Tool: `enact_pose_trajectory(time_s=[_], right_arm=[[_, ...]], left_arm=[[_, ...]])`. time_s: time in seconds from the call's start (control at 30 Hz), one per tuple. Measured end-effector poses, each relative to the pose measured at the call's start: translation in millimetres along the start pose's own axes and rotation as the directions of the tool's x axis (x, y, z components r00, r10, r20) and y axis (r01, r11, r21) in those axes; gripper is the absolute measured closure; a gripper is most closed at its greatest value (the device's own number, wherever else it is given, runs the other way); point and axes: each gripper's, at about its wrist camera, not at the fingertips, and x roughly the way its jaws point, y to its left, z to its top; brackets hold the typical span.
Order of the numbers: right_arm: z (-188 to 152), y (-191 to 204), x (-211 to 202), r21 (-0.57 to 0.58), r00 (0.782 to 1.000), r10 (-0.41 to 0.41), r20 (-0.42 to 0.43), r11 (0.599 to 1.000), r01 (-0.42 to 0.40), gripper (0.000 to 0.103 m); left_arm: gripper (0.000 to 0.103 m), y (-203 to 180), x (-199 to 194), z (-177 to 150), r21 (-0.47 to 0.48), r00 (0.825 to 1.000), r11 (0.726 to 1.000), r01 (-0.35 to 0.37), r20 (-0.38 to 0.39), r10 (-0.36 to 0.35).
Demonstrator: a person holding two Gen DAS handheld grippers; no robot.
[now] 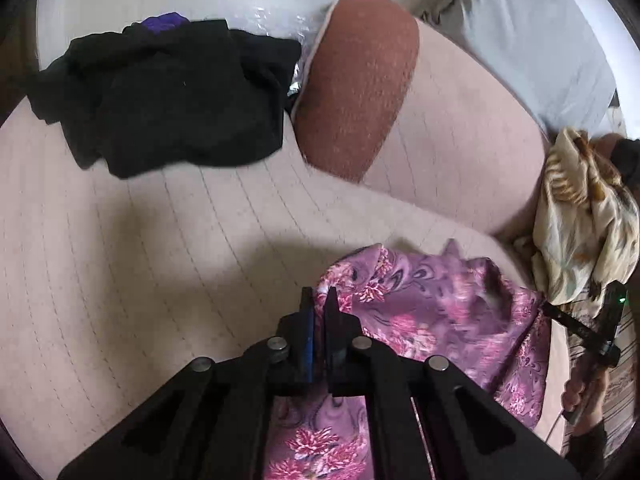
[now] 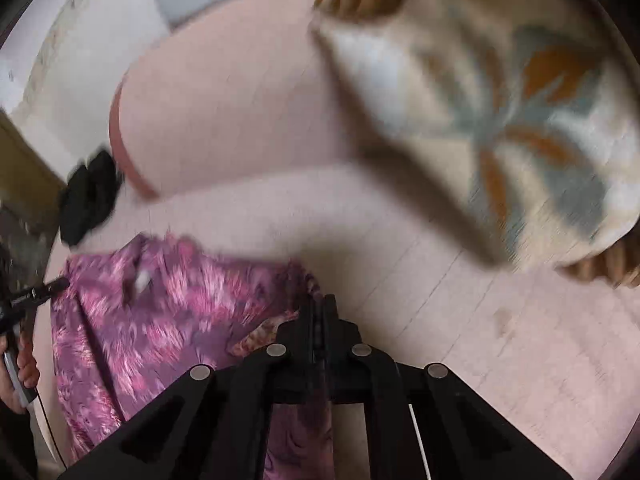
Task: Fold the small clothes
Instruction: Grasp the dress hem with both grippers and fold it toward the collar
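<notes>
Both claws, left claw and right claw, are pinched closed on edges of the purple floral garment stretched between them over the bed, so the fold seems underway, calling next for carrying both edges forward together.

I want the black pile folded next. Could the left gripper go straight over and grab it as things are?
Probably not yet. The left gripper is shut on the purple floral cloth, so it must let go first. The bedding between it and the black clothes is bare, so nothing else blocks the way.

Both wrist views: purple cloth, close.
</notes>
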Motion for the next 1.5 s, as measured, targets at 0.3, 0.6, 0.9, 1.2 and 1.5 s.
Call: enact_pose_trajectory(time_s=[0.3, 0.6, 0.9, 1.2, 1.5], right_arm=[[-1, 3, 44, -0.004, 0.994, -0.075, -0.075, 0.997, 0.075, 0.076], [1, 27, 22, -0.046, 0.982, -0.177, -0.06, 0.984, 0.174, 0.101], [-88, 63, -165, -0.054, 0.999, -0.042, 0.015, 0.998, 0.043, 0.101], [-320, 30, -203, 0.422, 0.997, 0.002, -0.083, 0.906, 0.034, 0.102], [-357, 1, -217, 0.531, 0.967, 0.25, 0.049, 0.813, -0.238, 0.071]], left_arm=[[0.077, 19, 51, -17, 0.021, 0.986, 0.987, -0.157, -0.047, 0.158], [0.1, -5, 15, -4, 0.046, 0.988, 0.987, -0.153, -0.019, 0.154], [0.1, -16, -201, -130, 0.035, 0.997, 0.999, 0.03, 0.071, -0.033], [0.1, 26, -180, -328, -0.16, 0.988, 0.979, -0.125, -0.113, 0.108], [0.055, 38, -221, -351, -0.181, 0.993, 0.977, -0.117, 0.001, 0.119]])
